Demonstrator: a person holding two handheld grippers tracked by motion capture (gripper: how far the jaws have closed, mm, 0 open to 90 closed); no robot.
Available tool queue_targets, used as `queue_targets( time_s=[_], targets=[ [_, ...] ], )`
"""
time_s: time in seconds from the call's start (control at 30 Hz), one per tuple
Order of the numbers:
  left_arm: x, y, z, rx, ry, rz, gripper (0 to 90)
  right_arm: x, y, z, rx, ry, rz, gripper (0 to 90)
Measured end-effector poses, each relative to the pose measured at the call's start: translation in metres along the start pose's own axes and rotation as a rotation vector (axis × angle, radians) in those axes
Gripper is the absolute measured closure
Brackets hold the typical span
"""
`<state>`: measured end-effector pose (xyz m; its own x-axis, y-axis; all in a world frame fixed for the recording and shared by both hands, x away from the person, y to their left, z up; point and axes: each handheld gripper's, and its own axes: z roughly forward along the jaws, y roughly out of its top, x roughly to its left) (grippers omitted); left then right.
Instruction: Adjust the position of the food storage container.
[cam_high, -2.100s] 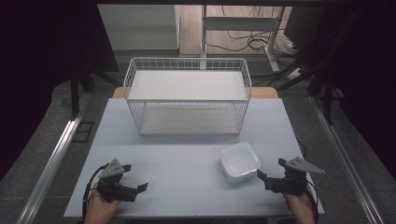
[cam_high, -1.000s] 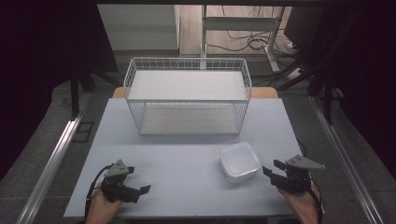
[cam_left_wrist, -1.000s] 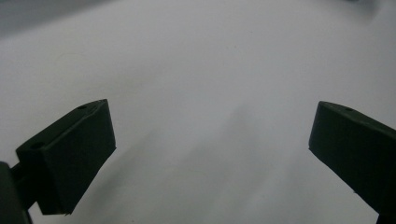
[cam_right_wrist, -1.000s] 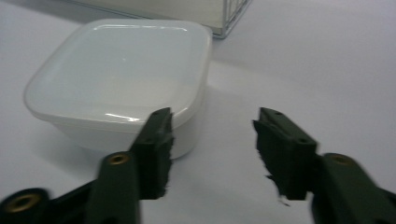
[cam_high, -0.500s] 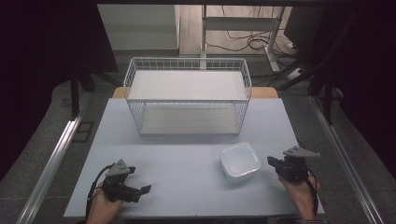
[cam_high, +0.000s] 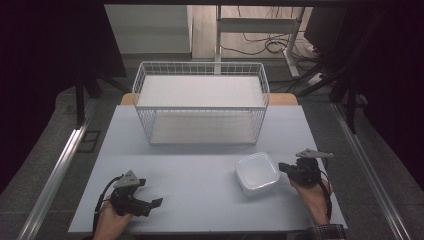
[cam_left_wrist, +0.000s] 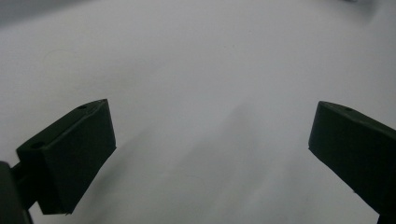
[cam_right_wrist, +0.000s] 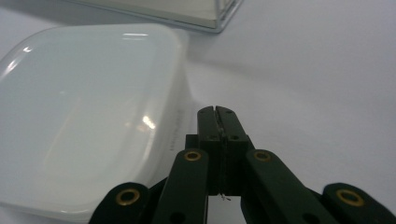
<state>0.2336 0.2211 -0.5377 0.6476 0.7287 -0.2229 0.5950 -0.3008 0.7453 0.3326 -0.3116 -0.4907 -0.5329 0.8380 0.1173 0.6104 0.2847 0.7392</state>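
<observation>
Fingers of your right gripper (cam_right_wrist: 218, 111) have just clenched empty beside the white container (cam_high: 257, 173), nothing grasped, left gripper (cam_high: 150, 202) spread wide; expect a nudge, not a lift.

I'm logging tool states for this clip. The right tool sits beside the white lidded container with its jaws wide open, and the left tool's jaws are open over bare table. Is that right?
Not quite. The right tool has its jaws shut tight together with nothing between them, as the right gripper view shows. The rest holds: it sits beside the white lidded container, and the left tool is open over bare table.
</observation>
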Motion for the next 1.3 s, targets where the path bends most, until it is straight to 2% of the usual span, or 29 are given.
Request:
queue_targets(
  time_s=[0.1,0.17,0.33,0.5,0.8,0.87,1.3],
  targets=[
    [0.000,0.000,0.000,0.001,-0.001,0.000,0.3,0.009,0.000,0.003,0.026,0.013,-0.029,89.5],
    [0.000,0.000,0.000,0.001,-0.003,-0.001,0.3,0.014,0.000,0.005,0.048,-0.005,-0.055,89.5],
    [0.000,0.000,0.000,0.003,-0.003,-0.002,0.3,0.022,-0.001,0.005,0.062,0.018,-0.071,89.5],
    [0.001,0.000,0.000,0.004,-0.002,-0.003,0.3,0.035,-0.002,0.008,0.067,0.044,-0.096,89.4],
    [0.001,0.000,0.001,0.005,-0.003,-0.006,0.4,0.056,-0.001,0.016,0.077,0.106,-0.112,89.4],
    [0.001,0.000,0.001,0.003,-0.003,-0.007,0.4,0.066,-0.001,0.020,0.080,0.126,-0.120,89.4],
    [0.000,0.001,0.002,0.010,-0.003,-0.005,0.5,0.107,0.004,0.039,0.084,0.166,-0.206,89.4]
  ],
)
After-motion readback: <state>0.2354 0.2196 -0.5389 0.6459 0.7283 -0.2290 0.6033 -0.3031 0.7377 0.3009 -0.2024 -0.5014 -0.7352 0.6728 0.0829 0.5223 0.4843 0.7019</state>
